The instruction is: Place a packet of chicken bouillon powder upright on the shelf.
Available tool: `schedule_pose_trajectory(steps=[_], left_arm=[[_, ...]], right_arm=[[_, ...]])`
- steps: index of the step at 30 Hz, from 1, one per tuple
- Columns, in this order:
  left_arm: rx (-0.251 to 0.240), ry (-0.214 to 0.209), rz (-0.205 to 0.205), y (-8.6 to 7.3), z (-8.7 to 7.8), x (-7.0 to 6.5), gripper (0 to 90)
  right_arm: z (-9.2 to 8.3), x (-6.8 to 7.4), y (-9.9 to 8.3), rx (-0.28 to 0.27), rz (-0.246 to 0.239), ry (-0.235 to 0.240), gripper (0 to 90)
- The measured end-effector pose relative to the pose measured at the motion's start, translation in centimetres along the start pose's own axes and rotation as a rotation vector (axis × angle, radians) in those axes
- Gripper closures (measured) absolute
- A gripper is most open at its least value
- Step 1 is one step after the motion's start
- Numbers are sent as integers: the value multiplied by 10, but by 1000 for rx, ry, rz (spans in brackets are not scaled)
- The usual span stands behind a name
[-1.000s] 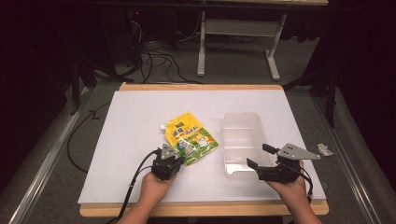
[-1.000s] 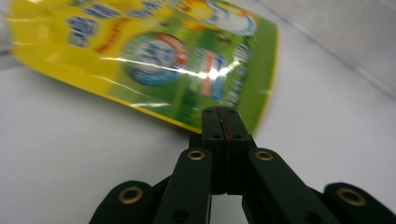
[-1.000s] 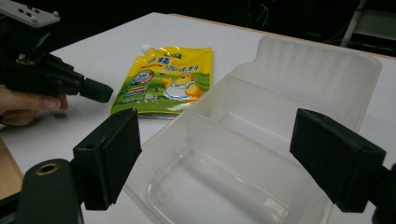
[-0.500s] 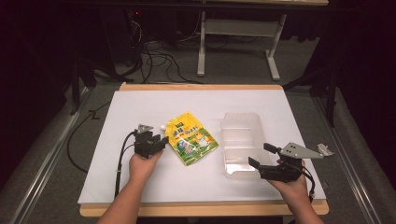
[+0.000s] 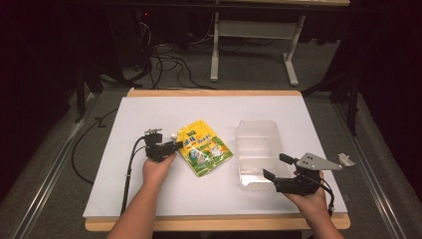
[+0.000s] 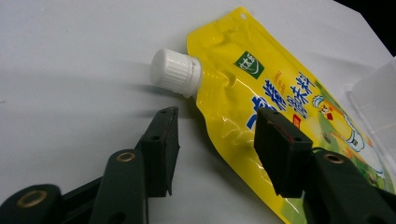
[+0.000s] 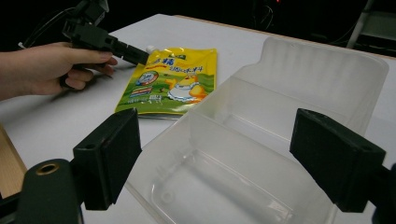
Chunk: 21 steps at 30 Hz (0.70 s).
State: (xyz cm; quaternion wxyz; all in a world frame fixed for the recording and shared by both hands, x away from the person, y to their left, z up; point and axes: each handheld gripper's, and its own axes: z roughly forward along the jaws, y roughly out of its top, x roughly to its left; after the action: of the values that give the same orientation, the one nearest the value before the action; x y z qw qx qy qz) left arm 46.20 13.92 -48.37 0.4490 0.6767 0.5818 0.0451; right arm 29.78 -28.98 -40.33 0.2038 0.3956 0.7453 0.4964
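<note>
On the white table (image 5: 149, 199) my left gripper (image 6: 217, 140) spreads its jaws beside the soft, likely slippery yellow pouch (image 6: 299, 107), best pinched near its stiff white cap (image 6: 175, 72), while my right gripper (image 7: 219, 154) gapes before the clear tray (image 7: 289, 140).

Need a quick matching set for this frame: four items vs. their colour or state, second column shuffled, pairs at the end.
Items:
1. pouch
2. cap
3. container
4. left gripper

States:
A. clear plastic, nothing in it
B. jaws open, straddling the pouch's edge
C. yellow, lying flat
D. white, ribbed

Pairs: 1-C, 2-D, 3-A, 4-B
</note>
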Motion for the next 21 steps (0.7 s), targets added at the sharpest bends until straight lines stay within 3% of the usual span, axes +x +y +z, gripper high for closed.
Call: schedule_pose_trajectory(steps=[5, 15, 18, 21], left_arm=[[-6, -3, -1, -1, 3, -2, 591], [-7, 52, 25, -5, 6, -12, 738], [-15, 75, 51, -7, 7, -18, 849], [-26, 135, 135, -10, 9, -29, 900]], right_arm=[[1, 3, 0, 5, -5, 2, 165], [3, 3, -1, 7, -4, 4, 169], [1, 3, -1, 1, -9, -1, 171], [1, 1, -1, -1, -5, -5, 173]])
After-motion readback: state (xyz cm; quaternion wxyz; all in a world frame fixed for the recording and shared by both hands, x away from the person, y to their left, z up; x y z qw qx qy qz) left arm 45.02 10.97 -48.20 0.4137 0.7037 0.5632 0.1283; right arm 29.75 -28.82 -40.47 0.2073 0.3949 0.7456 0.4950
